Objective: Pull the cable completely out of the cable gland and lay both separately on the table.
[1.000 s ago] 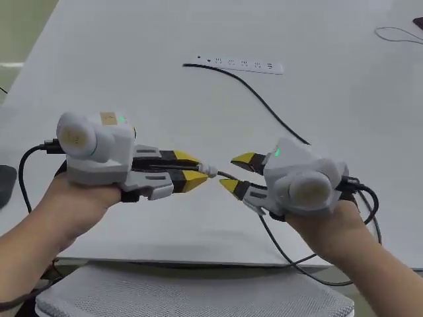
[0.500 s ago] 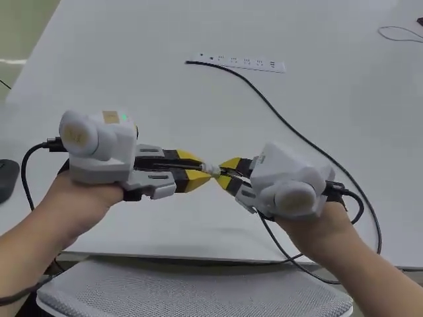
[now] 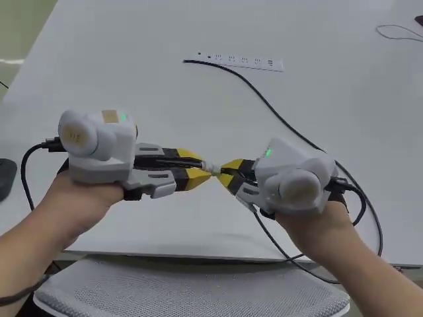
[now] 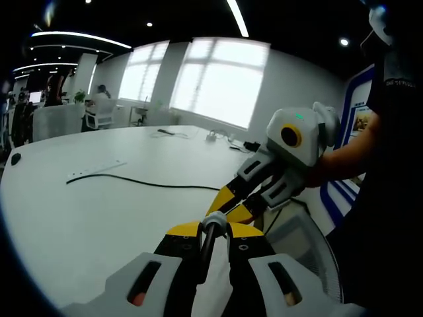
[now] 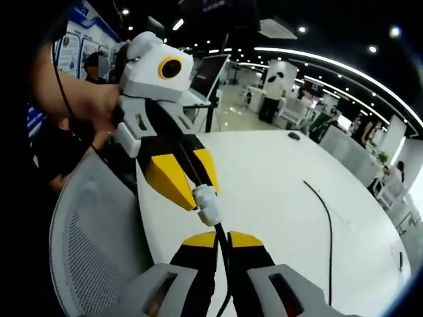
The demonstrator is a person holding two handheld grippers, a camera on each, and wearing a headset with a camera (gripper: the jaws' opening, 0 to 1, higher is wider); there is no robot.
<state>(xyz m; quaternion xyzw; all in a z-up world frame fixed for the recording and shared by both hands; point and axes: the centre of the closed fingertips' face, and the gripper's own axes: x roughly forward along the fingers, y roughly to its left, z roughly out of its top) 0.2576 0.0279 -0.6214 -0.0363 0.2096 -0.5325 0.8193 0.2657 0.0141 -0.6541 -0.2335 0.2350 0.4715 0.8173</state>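
Note:
Above the table's near edge, the small white cable gland sits between the two grippers. My left gripper comes in from the left and is shut on the gland, whose end pokes out past its yellow tips. A thin black cable leaves the gland toward the right. My right gripper is shut on that cable right behind the gland, tip to tip with the left one. In the right gripper view its own jaws pinch the cable, and the left gripper faces them.
A white power strip lies at the far middle of the white table, and its black cord runs toward the right gripper. A grey mesh chair is below the table edge. A dark object is at the left.
The right gripper, open a second ago, has moved left up to the left gripper's tips and shut on the cable. The left gripper has stayed put.

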